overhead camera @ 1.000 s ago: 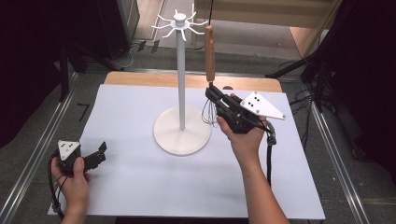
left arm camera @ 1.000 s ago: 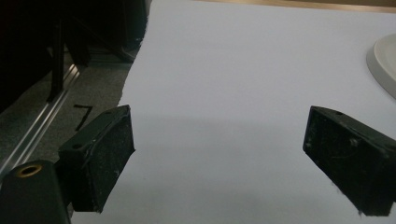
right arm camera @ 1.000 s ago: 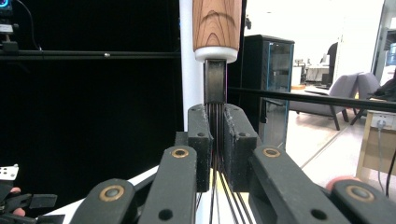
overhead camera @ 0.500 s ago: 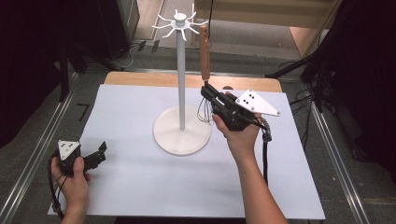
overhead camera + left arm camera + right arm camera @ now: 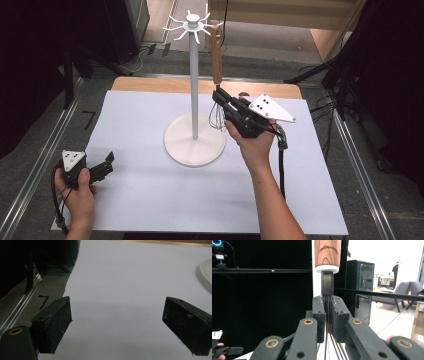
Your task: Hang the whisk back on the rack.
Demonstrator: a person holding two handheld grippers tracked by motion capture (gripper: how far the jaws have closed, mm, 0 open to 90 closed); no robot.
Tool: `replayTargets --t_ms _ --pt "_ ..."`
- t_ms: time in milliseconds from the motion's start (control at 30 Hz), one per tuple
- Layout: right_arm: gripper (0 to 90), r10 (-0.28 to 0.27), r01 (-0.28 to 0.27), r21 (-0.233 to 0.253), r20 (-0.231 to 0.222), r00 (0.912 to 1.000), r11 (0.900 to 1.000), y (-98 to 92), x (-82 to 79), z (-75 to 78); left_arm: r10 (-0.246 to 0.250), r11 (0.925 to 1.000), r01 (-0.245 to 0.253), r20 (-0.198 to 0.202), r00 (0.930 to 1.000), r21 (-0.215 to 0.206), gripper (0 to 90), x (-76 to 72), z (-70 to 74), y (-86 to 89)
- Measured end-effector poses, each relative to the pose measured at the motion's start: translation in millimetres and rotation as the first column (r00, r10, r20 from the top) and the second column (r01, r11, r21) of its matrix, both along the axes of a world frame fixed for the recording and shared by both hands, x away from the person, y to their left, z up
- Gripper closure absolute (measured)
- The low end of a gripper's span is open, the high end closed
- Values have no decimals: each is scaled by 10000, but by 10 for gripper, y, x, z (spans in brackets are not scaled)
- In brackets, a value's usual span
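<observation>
White sheet over table; "7" mark beside left edge. Right gripper clamped on whisk wires by stand. Left gripper wide apart, empty.

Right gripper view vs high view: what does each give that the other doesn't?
Right gripper view alone: the jaws of the right gripper are pressed shut on the whisk wires just below the wooden handle's white collar, with a dark rack and a bright room with chairs behind.

High view alone: the white stand with hooks on top, the whisk's handle end up at a hook, the white mat, and the left gripper open near the mat's front left corner.

Both: the right gripper gripping the whisk, which is upright, handle up.
</observation>
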State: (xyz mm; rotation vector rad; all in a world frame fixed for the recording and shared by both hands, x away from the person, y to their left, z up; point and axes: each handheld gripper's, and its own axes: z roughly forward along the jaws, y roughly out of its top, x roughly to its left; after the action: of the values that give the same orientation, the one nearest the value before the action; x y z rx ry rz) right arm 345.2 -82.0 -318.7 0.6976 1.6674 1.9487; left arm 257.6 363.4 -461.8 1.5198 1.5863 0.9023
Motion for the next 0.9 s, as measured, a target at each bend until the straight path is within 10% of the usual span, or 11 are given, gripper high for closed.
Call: replayTargets --t_ms 900 --pt "827 -55 51 -221 -181 9998 9997 38 74 -78 85 10000 -85 2 10000 -11 131 0 0 3"
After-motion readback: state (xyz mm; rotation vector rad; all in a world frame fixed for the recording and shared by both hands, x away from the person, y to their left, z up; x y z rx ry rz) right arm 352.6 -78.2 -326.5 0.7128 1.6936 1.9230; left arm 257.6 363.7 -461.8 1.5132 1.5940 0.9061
